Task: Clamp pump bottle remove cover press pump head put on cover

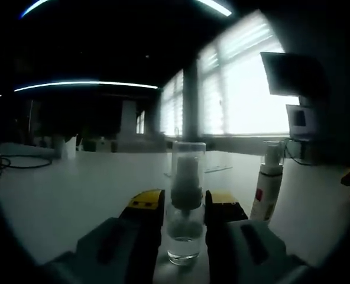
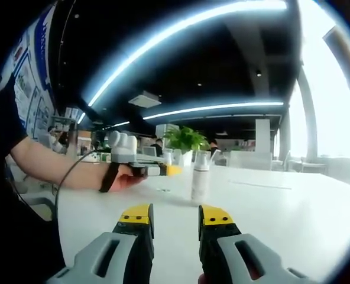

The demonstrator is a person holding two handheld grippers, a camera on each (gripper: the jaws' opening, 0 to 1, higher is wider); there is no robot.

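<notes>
A clear pump bottle (image 1: 185, 231) under a see-through cover (image 1: 188, 160) stands upright on the white table (image 1: 74, 195), its dark pump head visible inside. My left gripper (image 1: 184, 204) is shut on the bottle's body, one yellow-tipped jaw at each side. A white spray bottle (image 1: 267, 192) stands apart to its right, and it is also the white spray bottle (image 2: 200, 177) ahead in the right gripper view. There my right gripper (image 2: 175, 216) hangs open over the table (image 2: 281, 213), nothing between its jaws. The left gripper (image 2: 157, 170), held in a hand, reaches in from the left.
A monitor (image 1: 290, 74) hangs by bright windows at the right. A cable (image 1: 21, 163) lies at the table's left. A flat clear sheet (image 1: 216, 168) lies behind the bottle. A potted plant (image 2: 187, 139) stands at the back, and a person's forearm (image 2: 57, 168) crosses the left.
</notes>
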